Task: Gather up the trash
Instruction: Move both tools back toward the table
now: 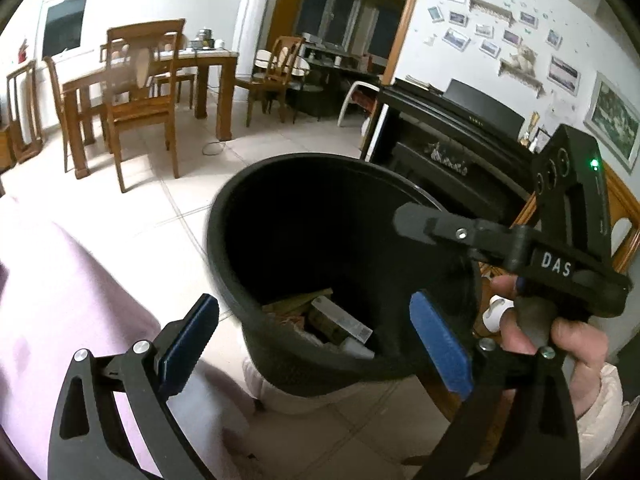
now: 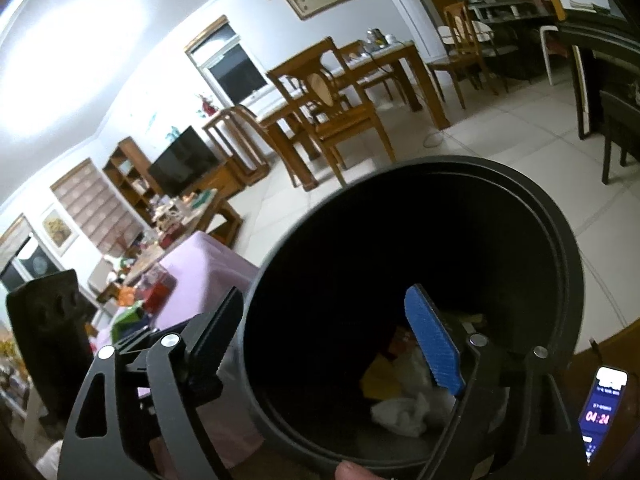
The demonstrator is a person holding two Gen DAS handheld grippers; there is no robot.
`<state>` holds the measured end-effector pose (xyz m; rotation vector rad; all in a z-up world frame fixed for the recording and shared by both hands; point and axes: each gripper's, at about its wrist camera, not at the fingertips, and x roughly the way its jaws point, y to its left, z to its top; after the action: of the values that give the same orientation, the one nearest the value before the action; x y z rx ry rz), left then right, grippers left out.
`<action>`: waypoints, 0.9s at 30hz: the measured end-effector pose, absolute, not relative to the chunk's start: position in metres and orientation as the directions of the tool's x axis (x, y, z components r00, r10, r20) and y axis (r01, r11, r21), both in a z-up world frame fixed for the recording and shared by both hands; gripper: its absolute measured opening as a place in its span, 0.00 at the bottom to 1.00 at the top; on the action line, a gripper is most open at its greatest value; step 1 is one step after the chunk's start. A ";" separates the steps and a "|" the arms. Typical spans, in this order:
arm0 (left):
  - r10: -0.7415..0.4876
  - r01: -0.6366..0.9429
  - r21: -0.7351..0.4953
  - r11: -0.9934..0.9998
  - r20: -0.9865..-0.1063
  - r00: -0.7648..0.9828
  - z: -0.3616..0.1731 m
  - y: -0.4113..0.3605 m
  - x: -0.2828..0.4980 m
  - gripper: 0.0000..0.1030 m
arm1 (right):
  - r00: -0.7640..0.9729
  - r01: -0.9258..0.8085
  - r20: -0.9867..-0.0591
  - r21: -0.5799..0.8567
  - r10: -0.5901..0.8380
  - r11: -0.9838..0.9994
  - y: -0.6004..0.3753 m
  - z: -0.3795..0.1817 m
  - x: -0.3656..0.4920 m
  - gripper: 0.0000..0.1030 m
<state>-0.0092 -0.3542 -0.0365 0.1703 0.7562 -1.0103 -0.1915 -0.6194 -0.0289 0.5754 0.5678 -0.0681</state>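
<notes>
Low in the centre of both wrist views, the black bin point(image 1: 304, 240) holds wrappers and tissue point(image 2: 404, 408), with left gripper point(image 1: 316, 344) and right gripper point(image 2: 336, 340) jaws spread and empty, so we judge it best to lift clear of the rim before seeking more trash.

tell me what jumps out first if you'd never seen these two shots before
The black trash bin fills the middle of both views, its dark mouth showing crumpled white paper and small boxes at the bottom. Both grippers hang open at its rim, the left gripper near the front edge and the right gripper likewise. Behind stands a wooden dining table with chairs.
</notes>
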 end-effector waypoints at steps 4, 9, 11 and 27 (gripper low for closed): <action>-0.687 0.792 -0.180 0.584 -0.629 0.364 -0.027 -0.321 -0.004 0.93 | 0.850 0.158 -0.507 0.506 0.144 0.848 -0.608 -0.022 -0.185 0.90; -0.629 0.742 -0.086 0.665 -0.600 0.494 -0.012 -0.265 0.006 0.93 | 0.817 0.083 -0.536 0.477 0.214 0.875 -0.577 -0.014 -0.165 0.90; -0.575 0.703 -0.014 0.711 -0.587 0.569 -0.006 -0.233 0.014 0.93 | 0.804 0.046 -0.543 0.463 0.242 0.885 -0.559 -0.009 -0.153 0.90; -0.404 0.655 0.030 0.755 -0.766 0.500 -0.016 -0.098 0.137 0.77 | 0.662 -0.318 -0.593 0.331 0.459 0.888 -0.367 0.021 -0.012 0.91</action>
<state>0.1367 -0.0982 -0.0162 0.3377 0.8240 -0.6550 -0.0124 -0.3671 0.0214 0.2063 0.7239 0.4426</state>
